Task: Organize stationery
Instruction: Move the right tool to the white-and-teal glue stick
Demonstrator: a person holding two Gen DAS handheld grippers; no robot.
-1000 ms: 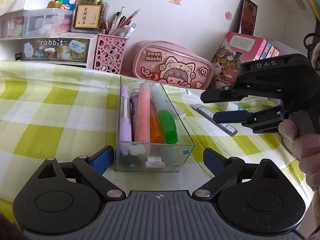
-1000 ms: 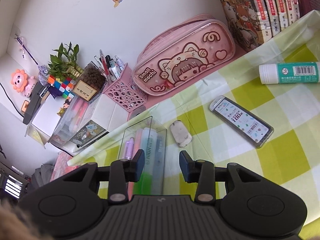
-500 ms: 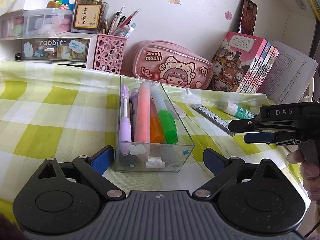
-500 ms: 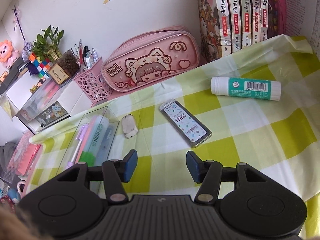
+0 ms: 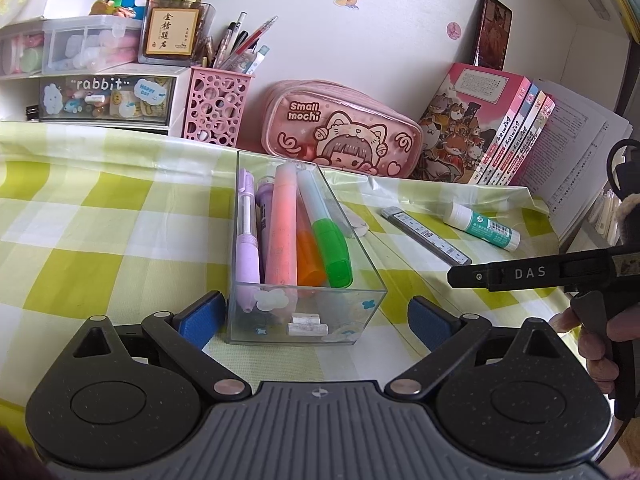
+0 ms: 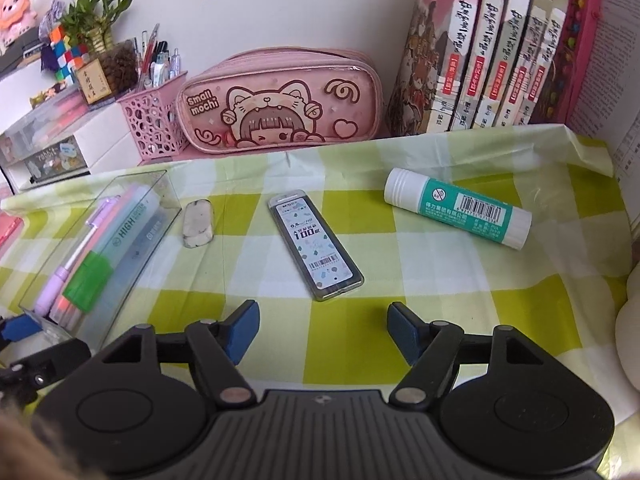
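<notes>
A clear plastic box (image 5: 312, 314) stands on the checked cloth and holds a pink highlighter (image 5: 282, 224), a green-capped one (image 5: 332, 248), an orange one and a purple pen (image 5: 248, 236). My left gripper (image 5: 314, 318) straddles the box's near end. Its jaws are opening, with a gap on the right side. My right gripper (image 6: 322, 320) hovers low over the cloth, jaws opening, nothing between them. Just ahead of it lies a flat lead refill case (image 6: 316, 244). A grey eraser (image 6: 197, 224) sits beside the box, and a glue stick (image 6: 460, 208) lies to the right.
A pink pencil case (image 6: 280, 104), a pink pen cup (image 5: 216, 108), stacked drawers (image 5: 104, 94) and a row of books (image 6: 500, 48) line the wall behind. A person's hand (image 5: 592, 344) holds the right gripper at the cloth's right edge.
The right gripper swung right, away from the box, rolled level and sank toward the cloth while its jaws widened. The left gripper stayed put, its jaws spreading slightly.
</notes>
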